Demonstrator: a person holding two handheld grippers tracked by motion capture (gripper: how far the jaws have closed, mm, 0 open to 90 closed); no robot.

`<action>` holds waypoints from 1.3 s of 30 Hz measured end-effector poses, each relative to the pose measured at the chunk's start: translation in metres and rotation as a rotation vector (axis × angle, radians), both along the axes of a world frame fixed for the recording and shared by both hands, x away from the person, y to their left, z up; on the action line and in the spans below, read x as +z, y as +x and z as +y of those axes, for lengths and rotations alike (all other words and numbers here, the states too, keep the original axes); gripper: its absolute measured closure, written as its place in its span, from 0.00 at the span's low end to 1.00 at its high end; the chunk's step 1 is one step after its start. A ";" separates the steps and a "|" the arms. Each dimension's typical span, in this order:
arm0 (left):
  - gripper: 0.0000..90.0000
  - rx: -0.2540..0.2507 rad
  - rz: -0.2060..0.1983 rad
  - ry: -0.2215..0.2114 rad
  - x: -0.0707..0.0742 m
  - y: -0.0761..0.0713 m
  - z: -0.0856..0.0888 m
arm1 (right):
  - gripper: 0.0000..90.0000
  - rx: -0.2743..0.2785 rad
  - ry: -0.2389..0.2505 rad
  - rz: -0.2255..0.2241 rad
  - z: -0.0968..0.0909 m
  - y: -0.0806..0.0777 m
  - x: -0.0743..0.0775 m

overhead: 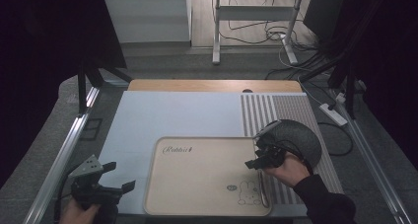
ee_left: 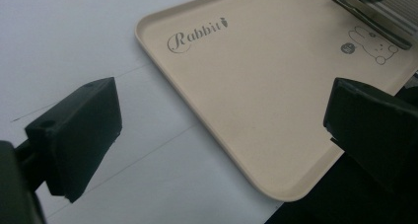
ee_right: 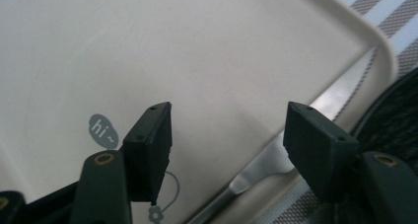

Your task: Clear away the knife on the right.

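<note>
Knife [overhead: 263, 187] lying along the tray's [overhead: 197, 184] right rim.
Right gripper [ee_right: 226, 130] hovers open just above it; left gripper [overhead: 116, 177] open, well apart at near left.

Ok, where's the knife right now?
In the high view the knife lies along the tray's right rim, by the rabbit drawing, just under the open right gripper.

The left gripper [overhead: 117, 177] is black, with a grey three-cornered plate on top. Its two jaws are thick black blocks with small round holes. The right gripper [overhead: 256, 157] is black too, and its jaws have ridged insides, tiny holes and brass-coloured rings lower down. The person's right hand [overhead: 286, 169] comes out of a black sleeve [overhead: 323, 199].
</note>
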State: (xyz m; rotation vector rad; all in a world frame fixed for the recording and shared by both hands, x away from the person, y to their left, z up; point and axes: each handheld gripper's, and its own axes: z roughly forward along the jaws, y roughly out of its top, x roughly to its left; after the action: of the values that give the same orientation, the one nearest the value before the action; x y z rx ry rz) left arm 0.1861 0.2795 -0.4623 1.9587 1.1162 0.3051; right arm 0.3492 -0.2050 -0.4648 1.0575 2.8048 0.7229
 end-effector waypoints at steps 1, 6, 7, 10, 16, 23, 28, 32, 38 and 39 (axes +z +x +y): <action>0.02 0.000 0.000 0.000 0.000 0.000 0.000 | 0.37 0.002 0.004 -0.011 -0.001 -0.001 0.001; 0.02 0.001 0.000 -0.001 0.000 0.000 0.000 | 0.23 -0.018 0.038 -0.048 -0.006 -0.003 0.005; 0.02 0.001 0.000 -0.001 0.000 0.000 0.000 | 0.18 -0.017 0.037 -0.047 -0.008 -0.003 0.005; 0.02 0.000 0.000 0.000 0.000 0.000 0.000 | 0.12 -0.029 0.045 -0.060 -0.012 -0.004 0.004; 0.02 0.001 0.001 -0.001 0.000 0.000 0.000 | 0.02 -0.051 0.050 -0.090 -0.020 -0.006 0.004; 0.02 -0.001 0.002 0.002 0.000 0.000 0.000 | 0.00 -0.089 0.044 -0.160 -0.027 -0.013 0.006; 0.02 0.000 0.002 0.000 0.000 0.000 0.000 | 0.00 -0.073 0.041 -0.169 -0.031 -0.017 0.007; 0.02 0.000 0.002 -0.001 0.000 0.000 0.000 | 0.00 -0.089 0.051 -0.172 -0.036 -0.020 0.006; 0.02 0.000 0.002 -0.002 0.000 0.000 0.000 | 0.00 -0.127 0.075 -0.196 -0.047 -0.027 0.009; 0.02 0.000 0.002 -0.002 0.000 0.000 0.000 | 0.00 -0.132 0.078 -0.199 -0.049 -0.028 0.009</action>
State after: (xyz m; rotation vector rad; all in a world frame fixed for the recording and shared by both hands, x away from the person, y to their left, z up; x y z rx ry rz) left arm 0.1864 0.2796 -0.4624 1.9577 1.1176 0.3016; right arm 0.3207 -0.2538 -0.4553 1.1037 2.5331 0.8755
